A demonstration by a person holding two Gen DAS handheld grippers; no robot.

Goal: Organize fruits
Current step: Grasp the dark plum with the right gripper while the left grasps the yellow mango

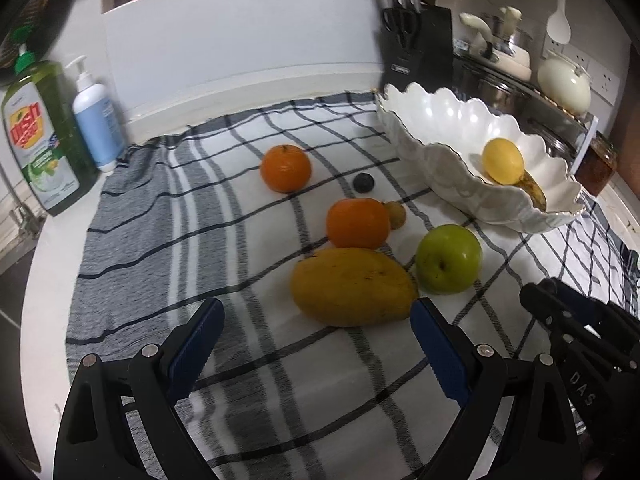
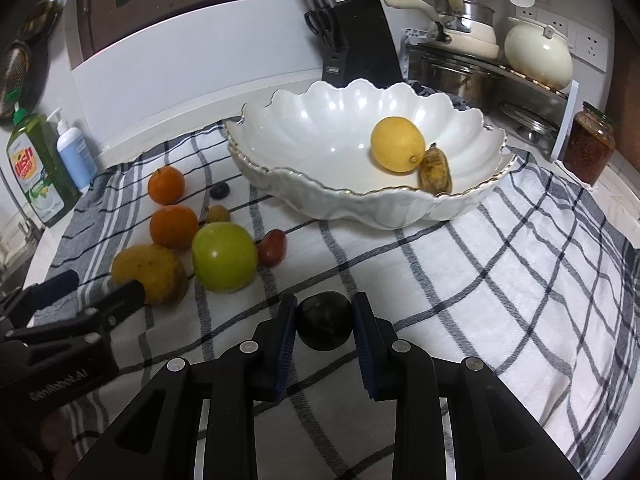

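Note:
My left gripper (image 1: 316, 312) is open, its jaws wide apart just in front of a yellow mango (image 1: 352, 286) lying on the checked cloth. Behind the mango are two oranges (image 1: 357, 223), a green apple (image 1: 448, 258), a small brown fruit (image 1: 396, 214) and a small dark fruit (image 1: 363, 182). My right gripper (image 2: 324, 316) is shut on a dark round plum (image 2: 324, 322) low over the cloth. The white scalloped bowl (image 2: 320, 192) holds a lemon (image 2: 397, 144) and a brown-spotted fruit (image 2: 435, 170). A red fruit (image 2: 273, 247) lies beside the apple (image 2: 224, 258).
A checked cloth (image 2: 500, 272) covers the counter. Dish soap (image 1: 40, 136) and a pump bottle (image 1: 98, 120) stand at the left. A knife block (image 2: 360, 40), pots on a rack (image 2: 480, 64) and a jar (image 2: 588, 144) stand behind and right of the bowl.

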